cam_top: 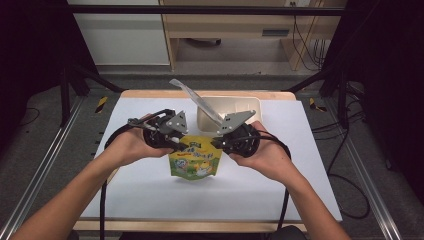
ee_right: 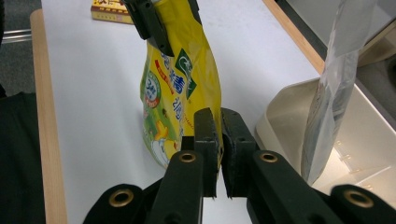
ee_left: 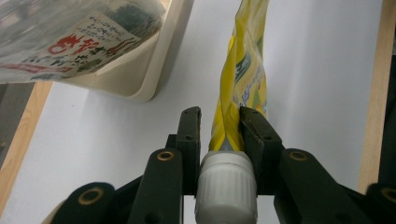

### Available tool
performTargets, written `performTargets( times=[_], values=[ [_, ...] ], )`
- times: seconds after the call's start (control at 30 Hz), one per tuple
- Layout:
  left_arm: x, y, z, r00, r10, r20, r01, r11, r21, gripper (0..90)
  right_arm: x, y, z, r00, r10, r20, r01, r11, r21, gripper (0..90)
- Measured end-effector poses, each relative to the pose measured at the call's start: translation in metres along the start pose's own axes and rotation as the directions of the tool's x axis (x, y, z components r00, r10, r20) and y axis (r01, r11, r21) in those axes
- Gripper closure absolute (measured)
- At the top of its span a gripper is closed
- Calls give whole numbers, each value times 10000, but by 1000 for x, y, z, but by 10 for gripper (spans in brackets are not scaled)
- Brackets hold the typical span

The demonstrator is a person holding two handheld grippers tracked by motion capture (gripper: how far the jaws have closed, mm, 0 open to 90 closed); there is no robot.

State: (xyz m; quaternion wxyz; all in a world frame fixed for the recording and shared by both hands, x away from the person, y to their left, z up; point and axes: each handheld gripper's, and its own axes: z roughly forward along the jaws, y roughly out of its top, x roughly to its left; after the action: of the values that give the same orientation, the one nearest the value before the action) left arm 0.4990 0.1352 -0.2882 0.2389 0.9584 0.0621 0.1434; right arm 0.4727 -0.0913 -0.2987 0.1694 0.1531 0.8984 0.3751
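A yellow printed pouch (cam_top: 195, 160) with a white screw cap (ee_left: 226, 182) hangs above the white table between my two grippers. My left gripper (ee_left: 219, 126) is shut on the pouch's neck just past the cap, at the pouch's upper left corner (cam_top: 180, 145) in the high view. My right gripper (ee_right: 219, 121) is shut on the thin edge of the pouch (ee_right: 177, 79), at its upper right corner (cam_top: 216, 144). In the right gripper view the left gripper's jaws (ee_right: 149, 18) clamp the far top of the pouch. The pouch body (ee_left: 243, 70) looks slightly twisted.
A beige tub (cam_top: 250, 102) stands behind the grippers at the table's far side. A clear plastic bag with printed labels (cam_top: 195, 97) sticks up out of it. A small yellow box (ee_right: 109, 11) lies on the white table cover (cam_top: 150, 190), whose wooden edge runs around it.
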Motion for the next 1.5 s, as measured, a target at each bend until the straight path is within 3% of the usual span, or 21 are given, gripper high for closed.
performTargets(
  times=[0.17,0.5,0.63,0.87,1.27,1.3,1.4,1.5],
  values=[
    [-2,2,2,9999,88,70,-88,10000,7,699,0,-2,5,9999,-120,-61,122,9995,278,767],
    [-3,1,2,9998,189,44,-189,9998,-53,699,5,7,18,9963,-860,4,858,9945,598,387],
    [-4,1,1,9997,257,48,-257,9997,-24,698,4,11,20,9958,-891,-203,906,9919,893,346],
    [-4,-1,1,9996,291,55,-291,9995,-100,698,1,13,24,9972,-681,-322,718,9890,1294,509],
    [-6,-3,1,9995,298,62,-296,9992,-287,698,-2,9,44,9933,-243,-1132,435,9845,1698,718],
    [-6,-3,0,9995,302,84,-300,9993,-232,697,-2,10,46,9926,-231,-1194,435,9842,1717,817],
    [-5,-6,0,9998,207,29,-206,9994,-292,695,-2,11,46,9925,-96,-1221,321,9825,1835,896],
    [-7,-9,-3,9999,17,-169,-28,9978,-659,666,-2,13,44,9924,-92,-1226,309,9839,1762,900]
  ],
)
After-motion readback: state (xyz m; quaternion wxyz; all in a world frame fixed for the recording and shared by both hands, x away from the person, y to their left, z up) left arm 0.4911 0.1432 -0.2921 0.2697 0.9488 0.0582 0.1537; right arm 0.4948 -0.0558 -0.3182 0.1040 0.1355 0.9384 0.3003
